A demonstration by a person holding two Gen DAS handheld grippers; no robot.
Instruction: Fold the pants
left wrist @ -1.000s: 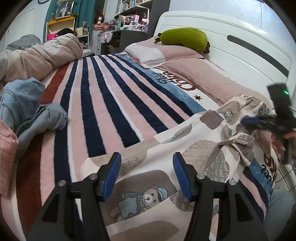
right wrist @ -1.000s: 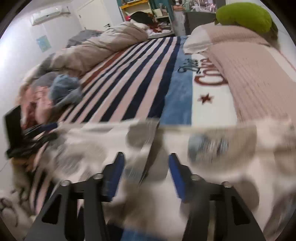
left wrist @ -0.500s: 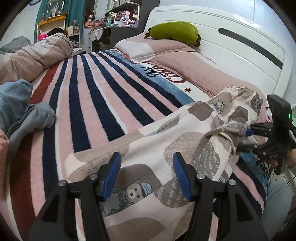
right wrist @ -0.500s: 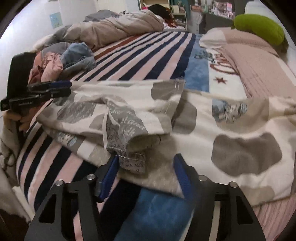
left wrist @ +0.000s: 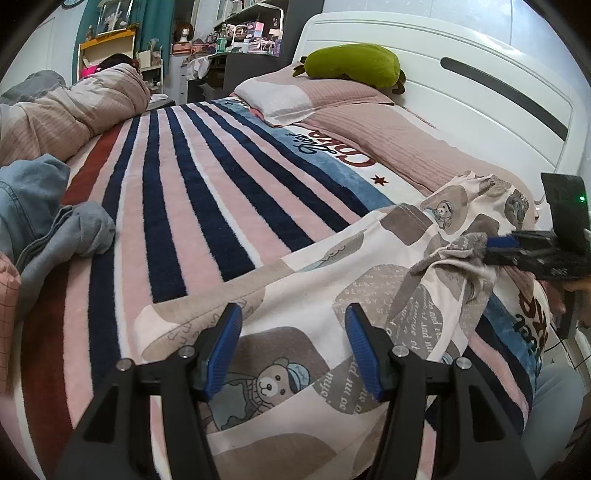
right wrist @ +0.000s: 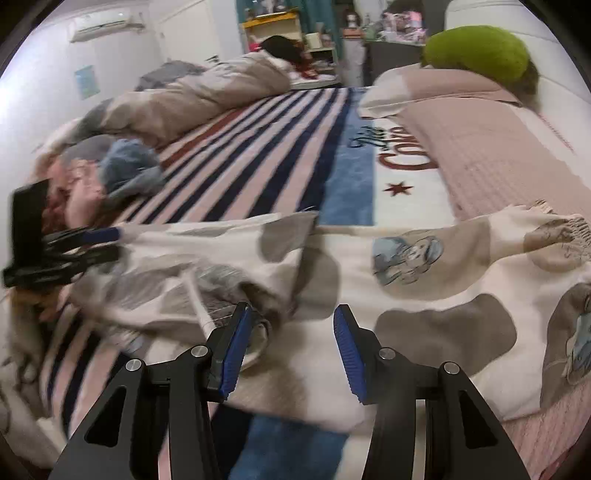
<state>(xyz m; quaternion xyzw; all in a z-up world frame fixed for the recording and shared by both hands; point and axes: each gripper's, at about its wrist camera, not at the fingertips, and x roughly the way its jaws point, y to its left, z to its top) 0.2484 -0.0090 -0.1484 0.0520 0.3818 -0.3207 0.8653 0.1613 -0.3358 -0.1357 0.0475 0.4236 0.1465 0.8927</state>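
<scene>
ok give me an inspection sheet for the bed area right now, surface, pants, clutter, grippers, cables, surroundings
Surface: striped blanket on the bed, mostly bare in the middle.
Job's things: pants lie spread across the near edge, one part bunched and rumpled by the right gripper.
Clutter: clothes pile at one side, rolled duvet behind it, pillows, green plush.
Grippers: left gripper open over the pants, gripping nothing; right gripper closing, fabric between its jaws, pads not yet pressing.
Cables: thin dark cable beside the bed.
Surroundings: white headboard, crowded shelves, wall air conditioner.
</scene>
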